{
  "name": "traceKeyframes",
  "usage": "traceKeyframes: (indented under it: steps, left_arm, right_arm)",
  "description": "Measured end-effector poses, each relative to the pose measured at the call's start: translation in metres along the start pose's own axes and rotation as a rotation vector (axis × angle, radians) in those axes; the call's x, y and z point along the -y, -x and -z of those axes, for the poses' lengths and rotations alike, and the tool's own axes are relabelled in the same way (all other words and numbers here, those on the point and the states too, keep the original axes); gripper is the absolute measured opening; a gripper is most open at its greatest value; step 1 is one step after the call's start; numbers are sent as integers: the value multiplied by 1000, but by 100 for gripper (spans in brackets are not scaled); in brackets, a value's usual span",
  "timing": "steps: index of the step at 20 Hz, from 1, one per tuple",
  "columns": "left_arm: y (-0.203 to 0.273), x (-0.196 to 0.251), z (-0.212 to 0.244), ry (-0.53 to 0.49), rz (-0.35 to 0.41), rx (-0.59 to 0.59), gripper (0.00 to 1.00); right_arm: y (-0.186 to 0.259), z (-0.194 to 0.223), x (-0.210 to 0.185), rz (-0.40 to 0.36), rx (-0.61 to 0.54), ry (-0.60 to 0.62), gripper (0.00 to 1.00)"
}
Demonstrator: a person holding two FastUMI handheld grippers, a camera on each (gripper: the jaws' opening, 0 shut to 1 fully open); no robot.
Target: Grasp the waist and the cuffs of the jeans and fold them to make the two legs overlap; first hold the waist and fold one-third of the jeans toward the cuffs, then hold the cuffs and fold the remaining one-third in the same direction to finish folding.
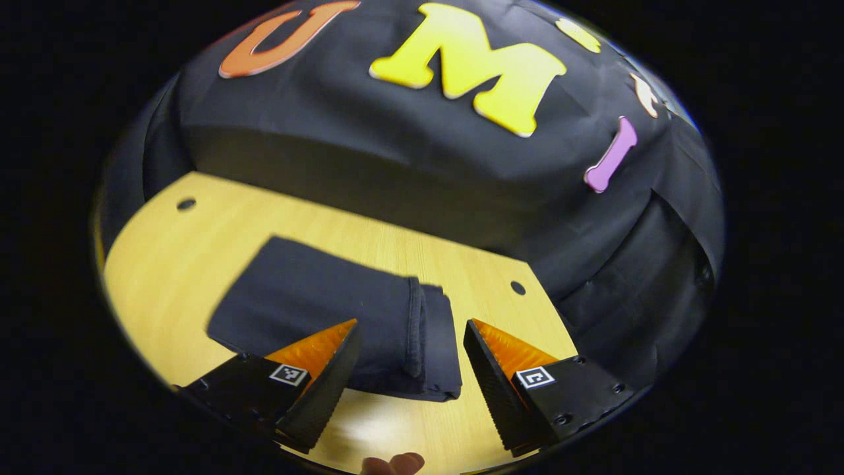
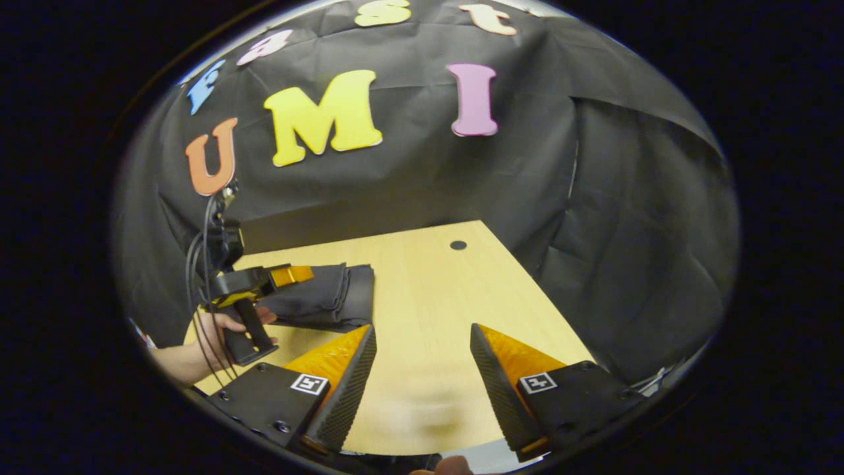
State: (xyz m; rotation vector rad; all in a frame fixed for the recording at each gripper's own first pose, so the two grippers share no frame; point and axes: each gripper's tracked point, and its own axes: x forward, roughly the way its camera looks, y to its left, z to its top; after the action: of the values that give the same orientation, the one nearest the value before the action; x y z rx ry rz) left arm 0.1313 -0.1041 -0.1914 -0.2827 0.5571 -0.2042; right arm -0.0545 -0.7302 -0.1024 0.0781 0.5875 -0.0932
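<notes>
Just ahead of my left tongs (image 1: 412, 340), which hang spread and empty, the folded jeans (image 1: 330, 310) lie on the surface (image 1: 198, 244) with their long axis running leftward, while my right tongs (image 2: 422, 349), also spread, hover well apart.

One pair of jeans (image 1: 330, 303), folded into a single bundle, lies on one wooden table (image 1: 198, 237). Two grippers are about: the left gripper (image 1: 412, 330) and the right gripper (image 2: 422, 333). Two round holes (image 1: 186, 204) pierce the tabletop.
</notes>
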Motion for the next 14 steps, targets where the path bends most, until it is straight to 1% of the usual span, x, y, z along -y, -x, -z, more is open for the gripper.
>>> traceKeyframes:
  steps: [2,3,4,6,7,8,9,11,13,14]
  left_arm:
    - [44,-4,-51,-96,-27,121,99]
    - [65,-8,-73,-143,-45,179,99]
    - [88,-8,-91,-183,-61,234,98]
    - [124,-10,-119,-245,-97,321,98]
    - [142,-10,-131,-268,-121,360,98]
    - [159,-9,-143,-281,-139,396,98]
    - [182,-7,-153,-281,-153,425,98]
    - [211,-11,-164,-268,-172,467,98]
    - [224,-20,-163,-264,-199,482,98]
    - [225,-20,-161,-255,-207,483,98]
  right_arm:
    - [-5,-24,-20,13,64,120,88]
    - [-6,-38,-34,10,109,179,90]
    - [-4,-53,-51,-4,158,222,88]
    - [2,-79,-94,-77,239,255,89]
    - [7,-91,-113,-110,275,249,90]
    - [12,-101,-123,-135,312,233,90]
    - [20,-113,-134,-157,349,209,90]
    - [31,-136,-148,-194,417,142,89]
    - [36,-151,-155,-223,475,85,89]
    - [36,-152,-154,-222,488,57,89]
